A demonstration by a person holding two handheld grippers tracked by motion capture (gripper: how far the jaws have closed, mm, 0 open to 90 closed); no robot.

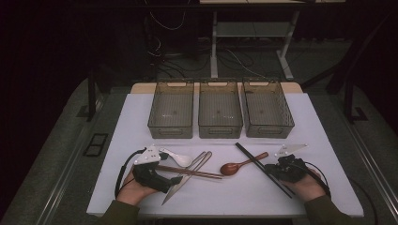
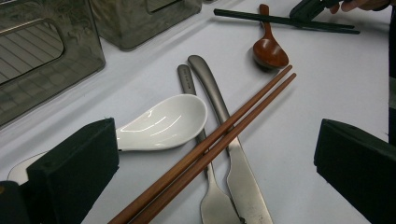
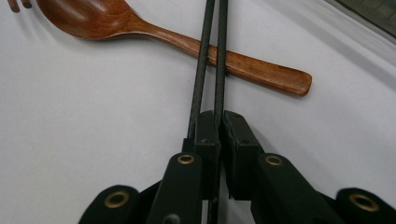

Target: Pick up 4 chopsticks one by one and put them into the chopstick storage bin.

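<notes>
Right gripper [image 3: 218,122] pinching the black chopsticks [image 3: 211,56]

Slim dark sticks lie at the table's near right, crossing a glossy wooden spoon [image 3: 140,28] handle, jaws clamped on one stick. Left gripper [image 2: 215,163] gapes wide, holding nothing, over brown chopsticks [image 2: 210,149], a white ceramic spoon [image 2: 163,122] and steel cutlery.

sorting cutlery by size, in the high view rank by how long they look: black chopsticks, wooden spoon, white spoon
1. black chopsticks, clearly longest
2. wooden spoon
3. white spoon, shortest, though its handle is partly hidden by the left hand-held gripper
</notes>
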